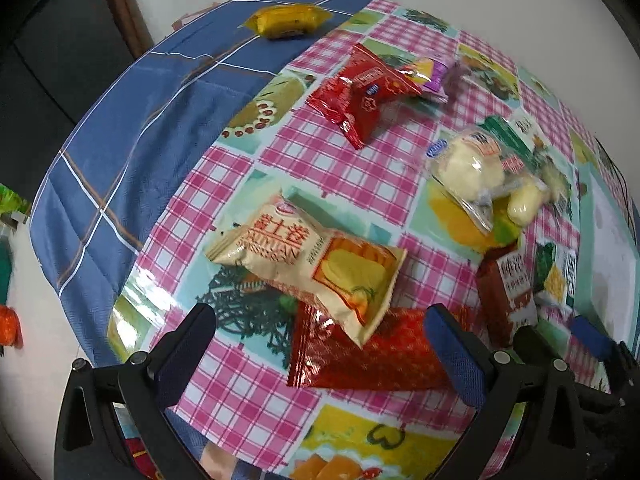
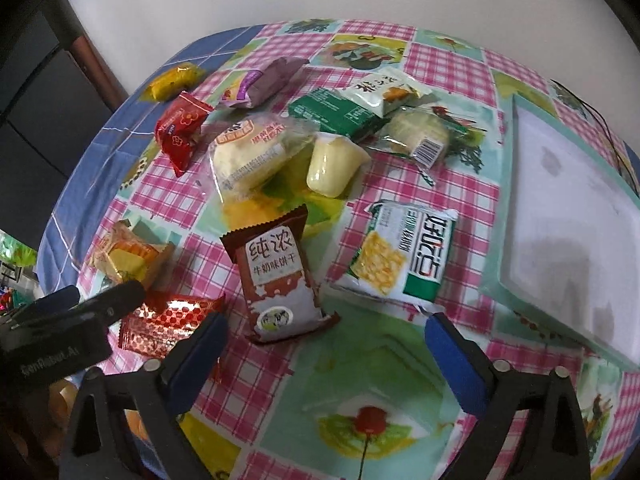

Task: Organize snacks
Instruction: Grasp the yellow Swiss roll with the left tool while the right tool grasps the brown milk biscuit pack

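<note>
Several wrapped snacks lie scattered on a checked tablecloth. My left gripper is open, low over a flat red packet with a cream cheese-snack bag lying partly on it. My right gripper is open, just in front of a brown milk-biscuit packet. A green-and-white cracker packet lies to its right. A clear-wrapped bun and a yellow pudding cup lie further back. The left gripper also shows in the right wrist view.
A pale green tray sits at the table's right side. A red packet, a purple packet, a yellow packet and green packets lie at the back. Blue cloth covers the table's left edge.
</note>
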`<state>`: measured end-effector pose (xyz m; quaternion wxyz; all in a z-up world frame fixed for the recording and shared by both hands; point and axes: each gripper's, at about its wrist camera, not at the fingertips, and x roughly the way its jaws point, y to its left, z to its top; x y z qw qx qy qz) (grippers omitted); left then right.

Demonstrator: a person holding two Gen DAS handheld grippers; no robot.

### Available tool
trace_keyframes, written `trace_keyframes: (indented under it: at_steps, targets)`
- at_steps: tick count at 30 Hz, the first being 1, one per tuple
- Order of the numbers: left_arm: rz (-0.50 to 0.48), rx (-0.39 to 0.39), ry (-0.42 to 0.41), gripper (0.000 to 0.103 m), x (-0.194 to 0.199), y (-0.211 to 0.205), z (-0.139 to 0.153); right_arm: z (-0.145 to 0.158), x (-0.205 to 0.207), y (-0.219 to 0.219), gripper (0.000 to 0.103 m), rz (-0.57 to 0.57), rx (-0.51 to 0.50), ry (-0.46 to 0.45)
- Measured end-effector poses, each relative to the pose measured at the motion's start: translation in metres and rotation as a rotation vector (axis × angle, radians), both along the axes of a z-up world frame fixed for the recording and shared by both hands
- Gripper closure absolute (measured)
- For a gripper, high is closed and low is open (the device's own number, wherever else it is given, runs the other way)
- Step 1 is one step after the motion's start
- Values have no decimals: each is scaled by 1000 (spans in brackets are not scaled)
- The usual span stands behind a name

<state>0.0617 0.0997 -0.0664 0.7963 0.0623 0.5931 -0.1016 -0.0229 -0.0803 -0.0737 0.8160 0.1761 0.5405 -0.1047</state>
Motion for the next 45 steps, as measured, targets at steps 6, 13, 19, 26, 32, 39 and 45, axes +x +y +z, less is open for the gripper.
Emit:
trace_keyframes:
  at_steps: [6,13,19,26,32,39,45]
  targets:
    - [10,-6,-6,0,10,0,0,-1,16,3,19,17,12,-27]
    - [33,-7,7,0,27,-1,-4,-11,31,12,34,65,-8,7]
    - [37,7,7,1,39,-9,-8,-16,40,18,44,85,-27,18]
    - [20,36,3,14,50,-24,-15,-27,50,17,44,82,-28,40]
    - [-23,65,-11,17,48,-28,-16,-31,54,19,47,86,-29,43]
    - [-72,82,-7,14,45,-28,-13,-30,49,18,49,80,-28,48]
    - [-89,104,-6,9,44,-23,-13,-32,44,13,59,77,-29,55]
